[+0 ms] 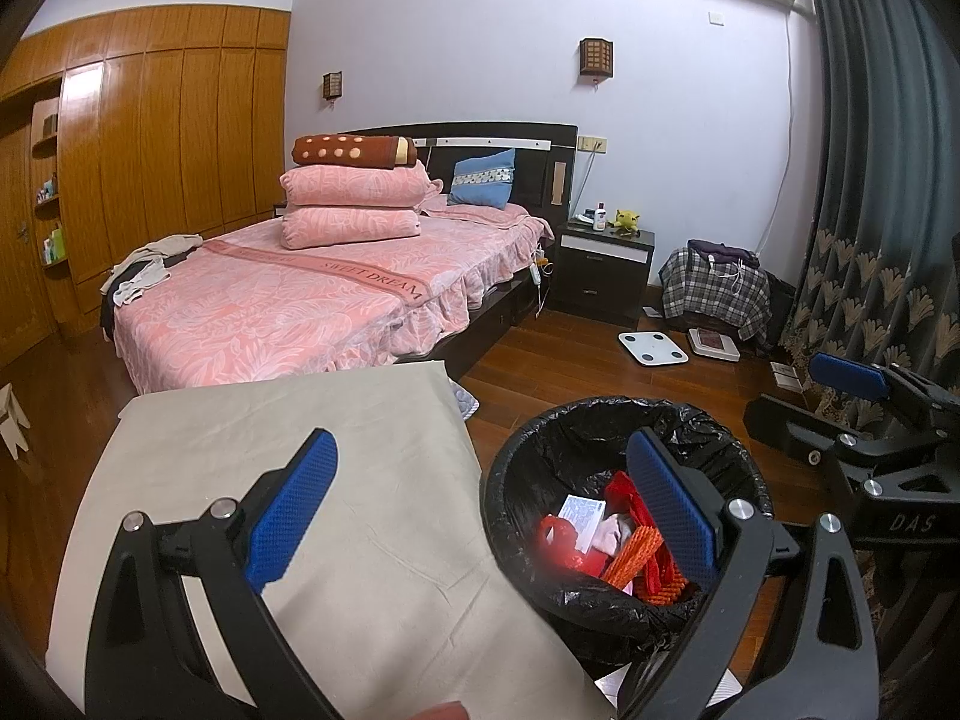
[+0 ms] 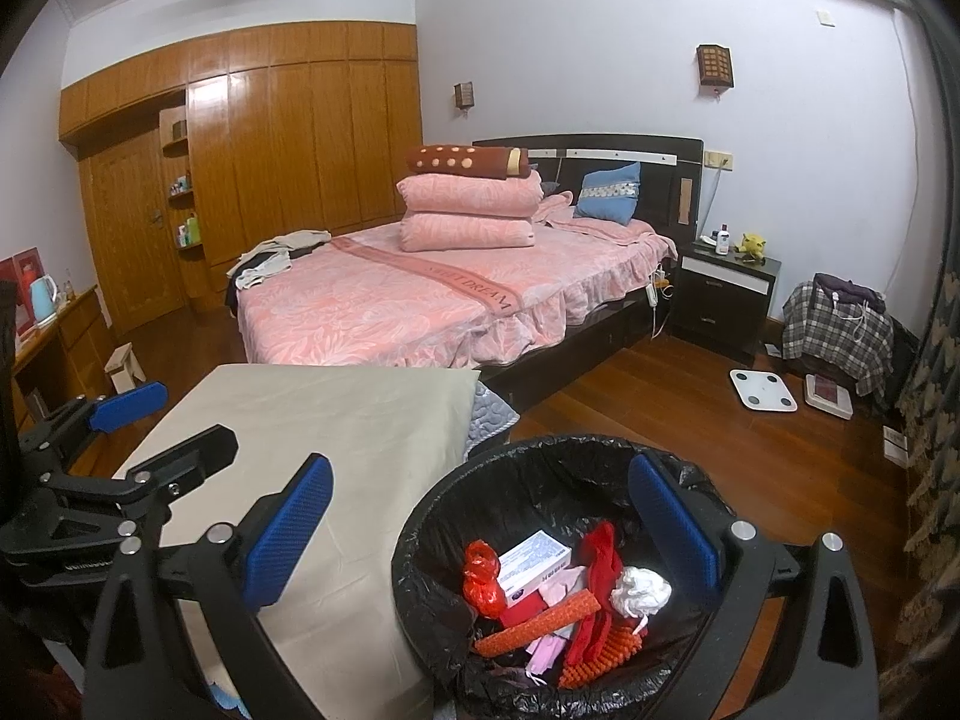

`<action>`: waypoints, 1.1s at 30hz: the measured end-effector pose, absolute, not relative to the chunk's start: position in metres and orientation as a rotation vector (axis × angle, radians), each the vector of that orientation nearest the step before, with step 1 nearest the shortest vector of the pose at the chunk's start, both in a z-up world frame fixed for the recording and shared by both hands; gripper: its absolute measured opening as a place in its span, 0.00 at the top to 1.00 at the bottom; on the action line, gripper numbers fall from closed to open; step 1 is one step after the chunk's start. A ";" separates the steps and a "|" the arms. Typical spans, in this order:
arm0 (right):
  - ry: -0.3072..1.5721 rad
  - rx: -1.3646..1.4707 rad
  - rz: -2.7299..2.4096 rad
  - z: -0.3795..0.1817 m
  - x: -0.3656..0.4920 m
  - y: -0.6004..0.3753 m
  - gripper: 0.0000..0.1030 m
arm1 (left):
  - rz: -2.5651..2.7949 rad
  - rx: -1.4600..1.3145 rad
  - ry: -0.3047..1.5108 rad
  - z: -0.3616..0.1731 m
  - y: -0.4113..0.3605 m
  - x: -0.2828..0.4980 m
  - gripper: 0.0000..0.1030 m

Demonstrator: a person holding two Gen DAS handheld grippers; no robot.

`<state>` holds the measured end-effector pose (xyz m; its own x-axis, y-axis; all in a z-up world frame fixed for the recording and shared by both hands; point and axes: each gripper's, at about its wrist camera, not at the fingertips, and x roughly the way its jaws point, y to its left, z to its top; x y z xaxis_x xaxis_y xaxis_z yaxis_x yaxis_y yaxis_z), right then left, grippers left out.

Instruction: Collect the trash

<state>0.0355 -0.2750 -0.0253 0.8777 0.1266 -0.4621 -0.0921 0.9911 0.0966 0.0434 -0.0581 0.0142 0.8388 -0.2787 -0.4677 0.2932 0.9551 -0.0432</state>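
Note:
A round bin lined with a black bag (image 1: 540, 438) (image 2: 456, 480) stands on the wooden floor beside a table draped in beige cloth (image 1: 288, 420) (image 2: 336, 414). Inside lie a red plastic bag (image 2: 480, 570), a white box (image 2: 534, 555), orange bristly strips (image 2: 540, 618), red fabric (image 2: 600, 552) and a white crumpled wad (image 2: 642, 588). My left gripper (image 1: 480, 510) (image 2: 159, 426) hangs open and empty over the table edge and the bin's left rim. Just to its right, my right gripper (image 2: 480, 525) (image 1: 810, 402) is open and empty above the bin.
A pink bed (image 2: 420, 294) stands behind the table, with a dark nightstand (image 2: 720, 294) to its right. On the floor lie a white scale (image 2: 762, 390) and a second scale (image 2: 828, 396), by a plaid-covered pile (image 2: 840, 324). Curtains (image 1: 882, 180) hang at the right, and a small stool (image 2: 123, 366) is at the left.

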 end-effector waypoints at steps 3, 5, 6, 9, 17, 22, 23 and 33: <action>0.487 0.072 0.114 -0.026 0.036 -0.274 0.06 | -0.303 0.030 0.490 0.014 -0.058 0.043 0.08; 0.487 0.072 0.114 -0.026 0.035 -0.274 0.06 | -0.303 0.031 0.490 0.014 -0.058 0.043 0.08; 0.487 0.072 0.114 -0.026 0.036 -0.274 0.06 | -0.303 0.030 0.491 0.014 -0.058 0.043 0.08; 0.486 0.072 0.114 -0.026 0.036 -0.273 0.06 | -0.302 0.030 0.491 0.015 -0.058 0.043 0.08; 0.489 0.073 0.114 -0.025 0.037 -0.272 0.06 | -0.301 0.030 0.492 0.014 -0.059 0.043 0.08; 0.490 0.072 0.114 -0.024 0.038 -0.272 0.06 | -0.301 0.030 0.493 0.014 -0.058 0.043 0.08; 0.489 0.071 0.113 -0.024 0.038 -0.272 0.06 | -0.301 0.030 0.492 0.015 -0.059 0.043 0.08; 0.491 0.071 0.113 -0.024 0.039 -0.271 0.06 | -0.300 0.031 0.495 0.014 -0.059 0.043 0.08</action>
<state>0.0387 -0.2714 -0.0242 0.8760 0.1250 -0.4659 -0.0908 0.9913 0.0953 0.0433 -0.0588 0.0142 0.8374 -0.2758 -0.4718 0.2906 0.9559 -0.0429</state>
